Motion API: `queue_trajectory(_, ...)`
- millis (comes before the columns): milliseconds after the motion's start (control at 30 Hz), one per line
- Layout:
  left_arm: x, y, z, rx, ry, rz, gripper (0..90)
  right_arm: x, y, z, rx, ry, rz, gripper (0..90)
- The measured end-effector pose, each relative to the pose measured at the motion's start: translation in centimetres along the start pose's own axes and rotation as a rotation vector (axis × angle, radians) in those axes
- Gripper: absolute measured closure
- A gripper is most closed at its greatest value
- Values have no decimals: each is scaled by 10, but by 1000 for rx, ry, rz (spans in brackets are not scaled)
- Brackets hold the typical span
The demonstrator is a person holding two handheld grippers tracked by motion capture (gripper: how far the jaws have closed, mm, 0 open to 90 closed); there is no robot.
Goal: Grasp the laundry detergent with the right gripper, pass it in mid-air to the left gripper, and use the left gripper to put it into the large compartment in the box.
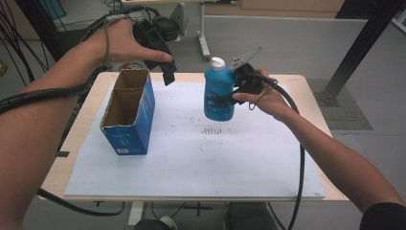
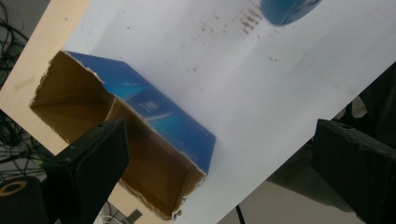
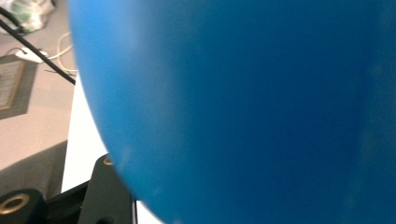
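Blue bottle (image 1: pixel 219 91) hung upright in the right gripper (image 1: pixel 238 88), clamped at its side above the table's (image 1: pixel 306 86) far edge. Its target, the open box (image 1: pixel 128 111), stood leftward near the left edge, beneath the left gripper (image 1: pixel 167 72), whose jaws gaped wide and empty.

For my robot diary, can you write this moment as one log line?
right tool: shut on blue bottle, lifted off the table | left tool: open, above open blue box
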State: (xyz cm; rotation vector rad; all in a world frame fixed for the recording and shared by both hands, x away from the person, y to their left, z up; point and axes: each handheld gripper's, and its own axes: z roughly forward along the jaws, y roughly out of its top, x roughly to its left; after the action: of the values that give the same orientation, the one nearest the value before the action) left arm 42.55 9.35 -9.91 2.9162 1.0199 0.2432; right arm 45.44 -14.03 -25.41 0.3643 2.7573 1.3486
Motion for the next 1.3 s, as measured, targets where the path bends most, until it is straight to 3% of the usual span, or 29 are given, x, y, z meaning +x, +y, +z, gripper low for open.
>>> queue_trajectory(167,-1,2,-2,-11,-15,32,53,7,7,16,-7,32,-40,435)
queue_trajectory(367,-5,3,-4,-11,-36,86,53,20,16,41,-14,107,-121,435)
queue_trajectory(567,-11,2,-5,-8,-54,122,54,30,22,55,-26,158,-158,435)
queue_trajectory(667,-18,0,-4,6,-68,157,56,33,24,60,-23,171,-166,435)
queue_trajectory(933,-33,0,6,22,-83,205,58,42,30,66,-44,201,-195,435)
queue_trajectory(1300,-42,-2,12,26,-99,224,53,55,36,70,-60,246,-235,435)
